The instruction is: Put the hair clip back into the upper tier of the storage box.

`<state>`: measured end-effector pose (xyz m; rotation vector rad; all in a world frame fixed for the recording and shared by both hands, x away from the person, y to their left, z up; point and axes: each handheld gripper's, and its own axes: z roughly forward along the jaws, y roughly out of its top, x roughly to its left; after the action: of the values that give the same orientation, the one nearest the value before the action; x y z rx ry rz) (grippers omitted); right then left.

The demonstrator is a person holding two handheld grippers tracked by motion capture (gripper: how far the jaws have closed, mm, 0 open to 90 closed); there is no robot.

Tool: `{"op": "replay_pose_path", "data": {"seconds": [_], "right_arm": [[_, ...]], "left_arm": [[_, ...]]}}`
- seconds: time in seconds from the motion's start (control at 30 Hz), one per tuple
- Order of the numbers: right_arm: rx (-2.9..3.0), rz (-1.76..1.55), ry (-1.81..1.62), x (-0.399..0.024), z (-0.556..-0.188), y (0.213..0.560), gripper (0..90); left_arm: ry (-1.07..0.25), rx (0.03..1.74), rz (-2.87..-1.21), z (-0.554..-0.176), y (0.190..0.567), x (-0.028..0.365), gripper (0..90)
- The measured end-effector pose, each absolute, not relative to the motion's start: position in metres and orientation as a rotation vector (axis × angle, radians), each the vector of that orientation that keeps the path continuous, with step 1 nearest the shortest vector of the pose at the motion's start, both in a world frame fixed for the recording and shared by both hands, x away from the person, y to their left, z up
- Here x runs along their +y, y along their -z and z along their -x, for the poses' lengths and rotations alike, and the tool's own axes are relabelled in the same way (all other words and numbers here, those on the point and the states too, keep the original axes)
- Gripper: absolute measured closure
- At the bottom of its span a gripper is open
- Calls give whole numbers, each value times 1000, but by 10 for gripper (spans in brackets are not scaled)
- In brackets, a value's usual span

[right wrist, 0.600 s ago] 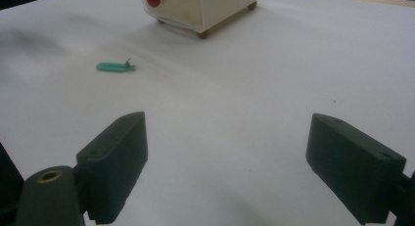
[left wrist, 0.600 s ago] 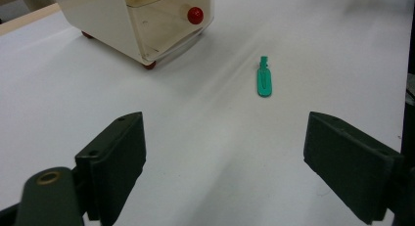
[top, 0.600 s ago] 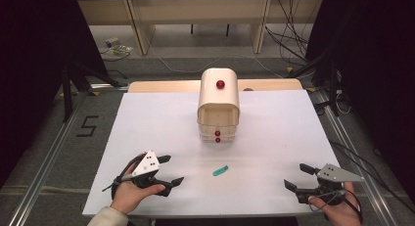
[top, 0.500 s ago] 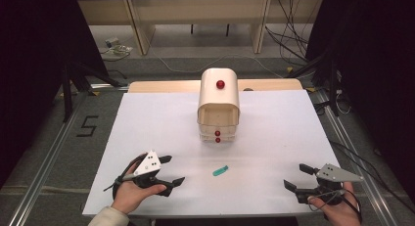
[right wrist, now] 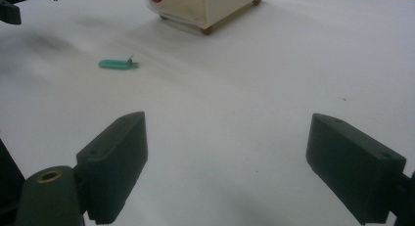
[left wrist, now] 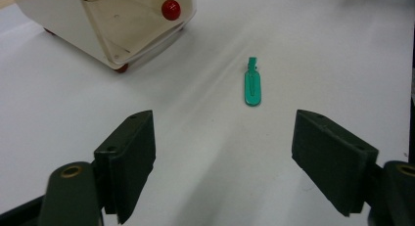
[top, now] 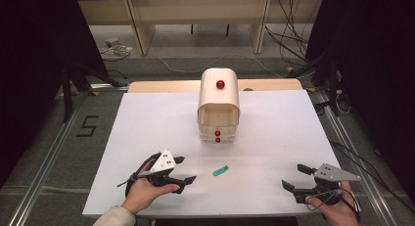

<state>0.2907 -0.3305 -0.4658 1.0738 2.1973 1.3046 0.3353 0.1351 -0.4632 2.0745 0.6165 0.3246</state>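
High view overhead, facing forward-down; both tongs views low, close to table (top: 147,118), sharing green clip (left wrist: 253,84).

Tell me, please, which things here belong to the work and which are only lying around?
Belong to the work:
- green clip on the white table
- small drawer box with red knobs
- left tongs and right tongs, both open

Only lying around:
- cables on the floor behind
- number 5 floor mark

We count one cream drawer box (top: 219,106) on the white table (top: 147,123). It carries three red knobs: one on its top (top: 220,84) and two on its front (top: 217,135). One green clip (top: 220,170) lies in front of the box. Two grippers, left (top: 185,169) and right (top: 296,177), flank that clip.
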Motion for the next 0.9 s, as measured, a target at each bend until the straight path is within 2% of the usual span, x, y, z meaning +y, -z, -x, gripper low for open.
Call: {"op": "replay_pose_path", "data": {"seconds": [0.27,0.9], "right_arm": [[2200,-1071,-1304,-330,-291,466,164],[2203,-1072,-1307,-328,-291,467,164]], "left_arm": [[-318,591,-2116,-342,469,117,294],[-299,545,-2177,-356,478,89,323]]}}
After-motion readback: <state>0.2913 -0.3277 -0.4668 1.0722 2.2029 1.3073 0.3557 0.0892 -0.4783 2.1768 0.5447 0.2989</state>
